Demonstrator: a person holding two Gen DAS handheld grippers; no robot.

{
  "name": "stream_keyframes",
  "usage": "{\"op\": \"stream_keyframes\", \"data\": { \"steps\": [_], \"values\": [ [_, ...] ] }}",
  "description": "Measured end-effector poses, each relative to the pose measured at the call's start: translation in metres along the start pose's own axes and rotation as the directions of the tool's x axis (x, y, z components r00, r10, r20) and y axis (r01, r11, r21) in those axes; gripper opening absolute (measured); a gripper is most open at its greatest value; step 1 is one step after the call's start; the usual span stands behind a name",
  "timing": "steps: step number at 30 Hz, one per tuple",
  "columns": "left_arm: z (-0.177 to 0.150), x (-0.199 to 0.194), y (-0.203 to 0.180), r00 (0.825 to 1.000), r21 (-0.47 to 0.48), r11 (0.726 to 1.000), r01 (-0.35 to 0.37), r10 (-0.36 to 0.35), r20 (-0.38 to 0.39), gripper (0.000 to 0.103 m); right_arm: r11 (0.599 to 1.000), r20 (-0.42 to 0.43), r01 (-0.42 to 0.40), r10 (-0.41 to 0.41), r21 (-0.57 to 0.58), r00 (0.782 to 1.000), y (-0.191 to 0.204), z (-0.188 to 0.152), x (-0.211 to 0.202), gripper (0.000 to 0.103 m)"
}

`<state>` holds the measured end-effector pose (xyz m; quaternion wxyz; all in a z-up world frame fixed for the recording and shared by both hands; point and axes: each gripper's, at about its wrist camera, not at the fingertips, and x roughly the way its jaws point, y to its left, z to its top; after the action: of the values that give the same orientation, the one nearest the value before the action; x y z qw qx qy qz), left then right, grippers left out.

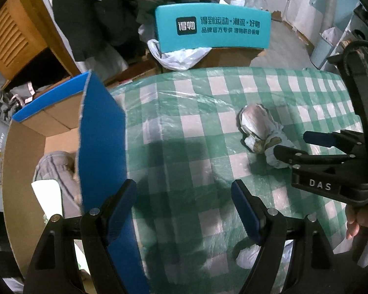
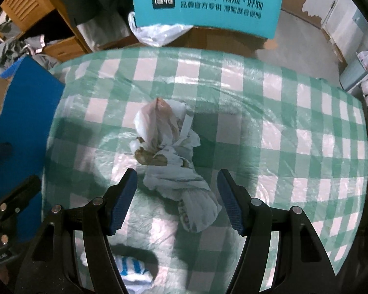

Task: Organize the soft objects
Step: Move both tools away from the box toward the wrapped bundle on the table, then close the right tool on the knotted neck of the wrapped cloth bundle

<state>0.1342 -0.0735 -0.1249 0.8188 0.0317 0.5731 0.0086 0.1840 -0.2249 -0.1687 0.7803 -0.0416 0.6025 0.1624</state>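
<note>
A crumpled white and brown soft bundle (image 2: 169,147) lies on the green checked tablecloth (image 2: 294,127). My right gripper (image 2: 177,201) hangs open over the bundle's near end, which sits between the fingers without touching the blue pads (image 2: 125,201). In the left wrist view the same bundle (image 1: 257,127) shows beside the right gripper (image 1: 292,143). My left gripper (image 1: 184,210) is open with nothing in it, over the cloth next to the blue flap (image 1: 103,134) of a cardboard box (image 1: 24,152). A grey garment (image 1: 54,171) lies in that box.
A white and blue striped soft item (image 2: 132,267) lies on the cloth near the front edge. A teal chair back (image 1: 212,28) with a plastic bag (image 1: 179,58) stands behind the table. Wooden furniture (image 1: 14,34) and hanging dark clothes (image 1: 98,19) are at the far left.
</note>
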Motion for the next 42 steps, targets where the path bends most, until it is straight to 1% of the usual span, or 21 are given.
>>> {"op": "stream_keyframes", "data": {
  "steps": [6, 14, 20, 23, 24, 25, 26, 28, 34, 42],
  "values": [
    [0.003, 0.014, -0.007, 1.0, 0.015, 1.0, 0.007, -0.006, -0.026, 0.08, 1.0, -0.02, -0.007, 0.008, 0.012, 1.0, -0.005, 0.003, 0.016, 0.067],
    [0.002, 0.029, -0.014, 0.998, 0.029, 0.999, 0.012, -0.01, -0.065, 0.08, 1.0, -0.034, -0.011, 0.01, -0.007, 0.999, 0.001, 0.009, 0.03, 0.067],
    [0.0, 0.031, -0.016, 0.997, 0.043, 0.999, 0.012, -0.009, -0.073, 0.08, 1.0, -0.052, 0.008, -0.009, -0.025, 0.999, 0.007, 0.009, 0.04, 0.067],
    [0.0, 0.031, -0.016, 0.997, 0.04, 0.999, 0.014, -0.011, -0.073, 0.08, 1.0, -0.063, 0.002, -0.004, -0.025, 0.998, 0.007, 0.007, 0.04, 0.066],
    [0.0, 0.031, -0.015, 0.997, 0.039, 0.999, 0.015, -0.012, -0.073, 0.08, 1.0, -0.066, 0.001, -0.002, -0.023, 0.998, 0.006, 0.005, 0.041, 0.064],
    [0.0, 0.031, -0.016, 0.997, 0.039, 0.999, 0.017, -0.014, -0.074, 0.08, 1.0, -0.069, -0.003, 0.001, -0.02, 0.998, 0.005, 0.004, 0.041, 0.053],
    [0.0, 0.03, -0.015, 0.997, 0.039, 0.999, 0.018, -0.015, -0.074, 0.08, 1.0, -0.072, -0.008, 0.006, -0.017, 0.997, 0.004, 0.003, 0.041, 0.048],
    [-0.001, 0.029, -0.016, 0.997, 0.041, 0.999, 0.022, -0.019, -0.073, 0.08, 1.0, -0.076, -0.005, 0.004, -0.006, 0.997, 0.001, 0.0, 0.039, 0.045],
    [-0.005, 0.022, -0.019, 0.998, 0.055, 0.998, 0.03, -0.026, -0.065, 0.08, 1.0, -0.057, -0.001, 0.002, 0.025, 0.998, -0.004, -0.008, 0.026, 0.041],
    [-0.015, 0.008, -0.027, 0.996, 0.088, 0.994, 0.063, -0.057, -0.064, 0.081, 0.999, -0.02, -0.008, 0.009, 0.051, 1.0, -0.009, -0.025, -0.006, 0.041]
  ]
}}
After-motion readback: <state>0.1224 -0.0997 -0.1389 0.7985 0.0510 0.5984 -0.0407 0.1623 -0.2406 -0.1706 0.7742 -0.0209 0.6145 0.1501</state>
